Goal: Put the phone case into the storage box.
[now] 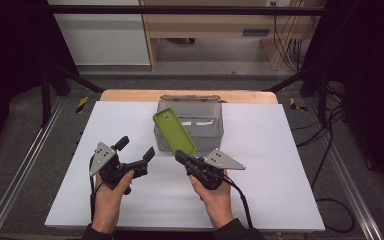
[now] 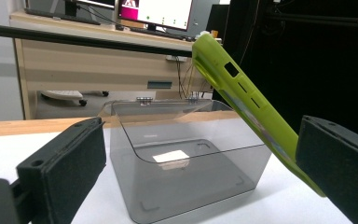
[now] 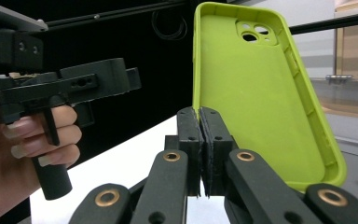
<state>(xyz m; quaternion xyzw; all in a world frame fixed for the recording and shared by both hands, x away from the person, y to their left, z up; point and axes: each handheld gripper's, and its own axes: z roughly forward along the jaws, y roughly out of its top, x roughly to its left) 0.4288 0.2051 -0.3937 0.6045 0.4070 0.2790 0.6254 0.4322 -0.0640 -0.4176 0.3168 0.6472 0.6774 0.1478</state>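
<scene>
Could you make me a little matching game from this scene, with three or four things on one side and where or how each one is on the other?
Things:
1. green phone case
2. grey see-through box
3. left gripper
4. right gripper

States:
a. jaws apart, nothing between them
b. stands on the white table top, lid swung open
c. held up off the table, tilted, by one edge
d. jaws pinched together on a thin green edge

Pairs: 1-c, 2-b, 3-a, 4-d
</scene>
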